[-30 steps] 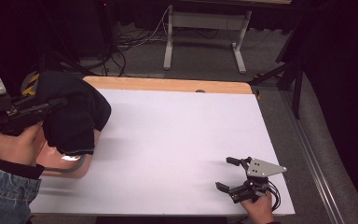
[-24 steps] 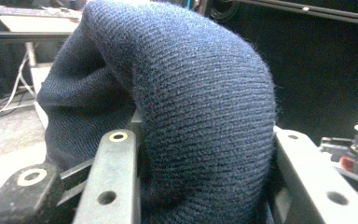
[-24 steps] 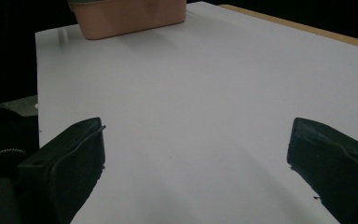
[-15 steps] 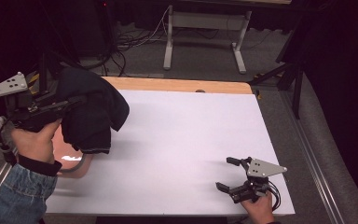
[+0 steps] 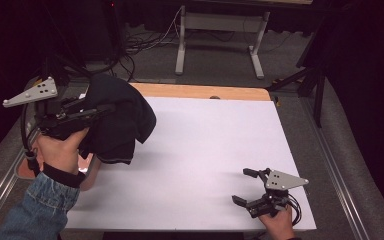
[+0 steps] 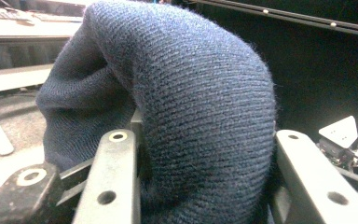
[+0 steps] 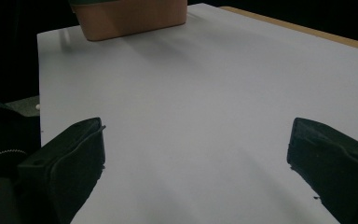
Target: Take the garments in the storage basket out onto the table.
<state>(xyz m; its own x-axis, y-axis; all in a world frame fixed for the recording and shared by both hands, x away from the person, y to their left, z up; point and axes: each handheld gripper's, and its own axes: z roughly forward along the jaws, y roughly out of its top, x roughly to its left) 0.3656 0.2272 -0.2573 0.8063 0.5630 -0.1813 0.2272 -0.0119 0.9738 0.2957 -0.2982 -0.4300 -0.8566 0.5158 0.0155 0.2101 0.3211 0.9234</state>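
Observation:
A dark navy knitted garment (image 5: 117, 117) hangs in the air over the table's left side, bunched in my left gripper (image 5: 87, 114), which is shut on it. In the left gripper view the knit (image 6: 182, 116) bulges between and over the two jaws. An orange-brown box (image 5: 87, 165) sits below the garment on the table, mostly hidden by the hand; its side (image 7: 130, 16) faces the right gripper view. My right gripper (image 5: 247, 186) rests near the table's front right corner, open, with nothing between its jaws (image 7: 196, 158).
The white table top (image 5: 205, 145) has a wooden strip (image 5: 200, 92) along its far edge. Metal rails run down both sides of the table. Behind it stand a white metal frame (image 5: 220, 37) and loose cables on the floor.
My left gripper has lifted the garment up and to the right, off the orange-brown box. The right gripper has stayed in place.

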